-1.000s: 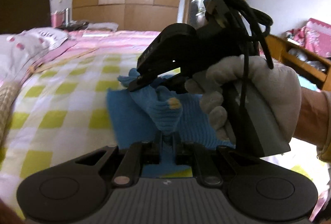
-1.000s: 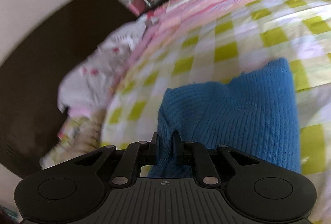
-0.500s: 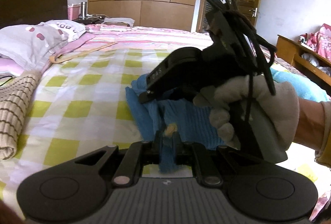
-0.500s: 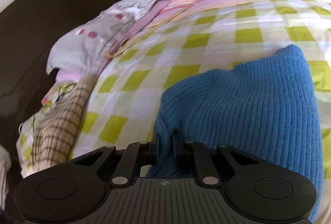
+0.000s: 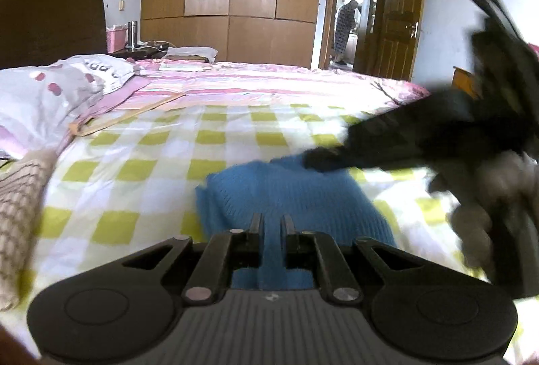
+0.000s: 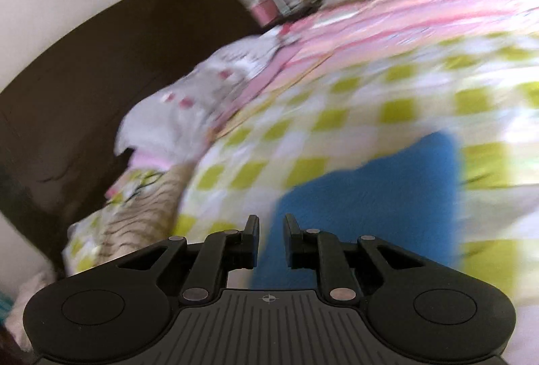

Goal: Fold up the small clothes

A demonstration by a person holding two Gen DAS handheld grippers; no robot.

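Blue knit garment [image 5: 289, 193] pinched in left jaws; right jaws apart.

A wide free stretch of the checked bed cover [image 5: 141, 162] is seen to the left of the blue knitted garment [image 5: 289, 193] and beyond it, up to the pink striped sheet [image 5: 269, 85]. On the left side the way is limited by the pillow [image 5: 50, 95], by a striped folded cloth [image 5: 20, 196] at the bed edge, and by the dark headboard [image 5: 50, 11] behind them. On the right, the passage above the garment is blocked by the right tool [image 5: 323, 161] and its gloved hand [image 5: 498, 183].
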